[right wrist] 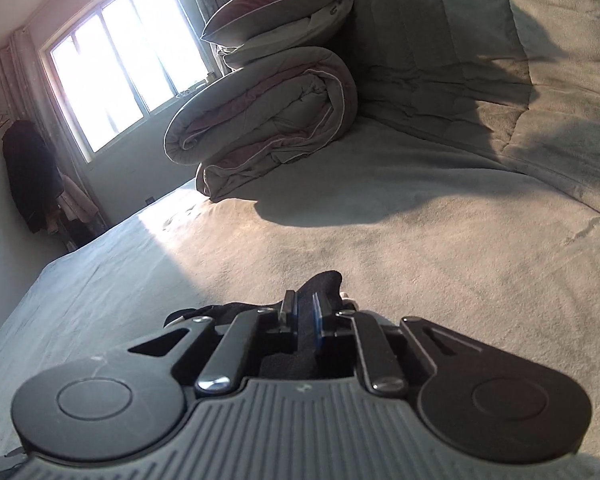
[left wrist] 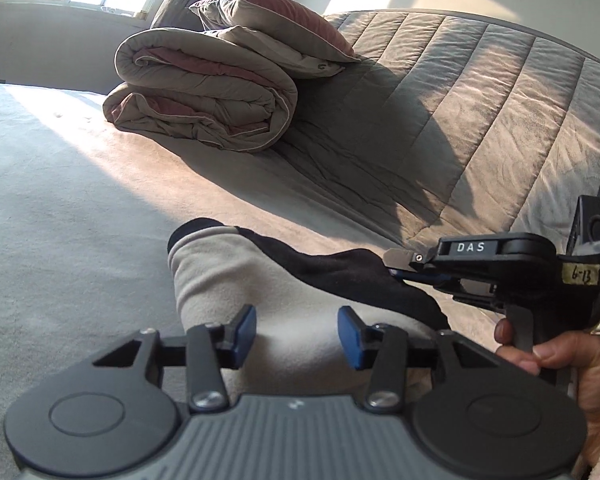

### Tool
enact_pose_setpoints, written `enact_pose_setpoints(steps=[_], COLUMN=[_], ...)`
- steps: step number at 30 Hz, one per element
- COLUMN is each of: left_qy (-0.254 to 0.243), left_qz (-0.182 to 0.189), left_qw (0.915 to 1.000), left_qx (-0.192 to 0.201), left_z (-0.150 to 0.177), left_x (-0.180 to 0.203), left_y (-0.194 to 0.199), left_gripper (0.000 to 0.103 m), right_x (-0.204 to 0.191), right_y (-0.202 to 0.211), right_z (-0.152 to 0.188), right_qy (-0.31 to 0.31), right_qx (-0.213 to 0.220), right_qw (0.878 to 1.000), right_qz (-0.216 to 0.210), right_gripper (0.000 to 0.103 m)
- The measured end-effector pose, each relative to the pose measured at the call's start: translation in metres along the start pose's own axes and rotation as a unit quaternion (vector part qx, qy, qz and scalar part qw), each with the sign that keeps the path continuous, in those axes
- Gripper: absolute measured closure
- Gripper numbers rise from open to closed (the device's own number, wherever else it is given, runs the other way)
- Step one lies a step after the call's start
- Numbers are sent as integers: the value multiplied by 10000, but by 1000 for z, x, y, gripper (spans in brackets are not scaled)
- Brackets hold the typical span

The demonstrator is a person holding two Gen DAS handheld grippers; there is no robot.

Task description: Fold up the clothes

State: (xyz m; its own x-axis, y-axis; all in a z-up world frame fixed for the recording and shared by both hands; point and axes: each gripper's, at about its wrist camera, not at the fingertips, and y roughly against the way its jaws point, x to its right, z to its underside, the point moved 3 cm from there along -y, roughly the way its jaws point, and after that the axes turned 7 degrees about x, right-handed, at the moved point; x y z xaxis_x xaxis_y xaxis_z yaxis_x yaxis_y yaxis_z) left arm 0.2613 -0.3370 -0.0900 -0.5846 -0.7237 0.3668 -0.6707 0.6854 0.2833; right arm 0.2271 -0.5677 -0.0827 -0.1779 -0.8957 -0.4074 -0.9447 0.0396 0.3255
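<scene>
While the left gripper (left wrist: pixel 297 332) hangs with its 2 blue pads spread apart over the grey-and-black fleece garment (left wrist: pixel 236 280), nothing sits between them. That garment lies on the bed (left wrist: pixel 60 208), near its front edge. Clamped tight, the right gripper (right wrist: pixel 305 322) pinches the garment's black edge (right wrist: pixel 320 286) between its pads; the person's hand (left wrist: pixel 572 364) holds its handle. A folded duvet (left wrist: pixel 204 96) and 1 pillow (left wrist: pixel 276 28) are stacked well beyond, against the quilted headboard (left wrist: pixel 480 100).

Left hand-held gripper (left wrist: pixel 297 332) with pads wide apart, right hand-held gripper (right wrist: pixel 305 314) clamped tight (fabric between) — held low, side by side
</scene>
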Motion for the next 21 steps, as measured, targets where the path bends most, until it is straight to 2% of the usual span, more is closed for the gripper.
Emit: enact_pose_setpoints(steps=[6,7,9,11,16,18,21], left_qy=[-171,-189,-216,-238,-338,-382,-508], left_qz=[-191,-250,-383,-577,-1188,-1364,-1526], left_qw=[9990,9984,9972,9954,9855,9805,9754], left_qx=[-375,-467,-605,-728,-1160,-1358,-1505], left_z=[-9,-11,-17,-24,-34,-33,-33], left_x=[18,21,26,30,37,39,45], left_y=[21,25,33,42,63,68,76], left_gripper=[52,52,50,48,40,33,24], right_x=[-17,-21,-30,-42,-66,-73,-86], right_y=[30,35,46,57,79,89,101], right_z=[-3,-3,-3,-3,-4,-5,-6], right_qy=[254,295,433,602,843,910,1155], right_qx=[-306,-345,-397,-424,-613,-618,-636], right_qw=[9992,9989,9981,9970,9937,9932,9900], right_qz=[68,89,182,254,411,390,510], right_gripper=[85,82,65,64,62,55,49])
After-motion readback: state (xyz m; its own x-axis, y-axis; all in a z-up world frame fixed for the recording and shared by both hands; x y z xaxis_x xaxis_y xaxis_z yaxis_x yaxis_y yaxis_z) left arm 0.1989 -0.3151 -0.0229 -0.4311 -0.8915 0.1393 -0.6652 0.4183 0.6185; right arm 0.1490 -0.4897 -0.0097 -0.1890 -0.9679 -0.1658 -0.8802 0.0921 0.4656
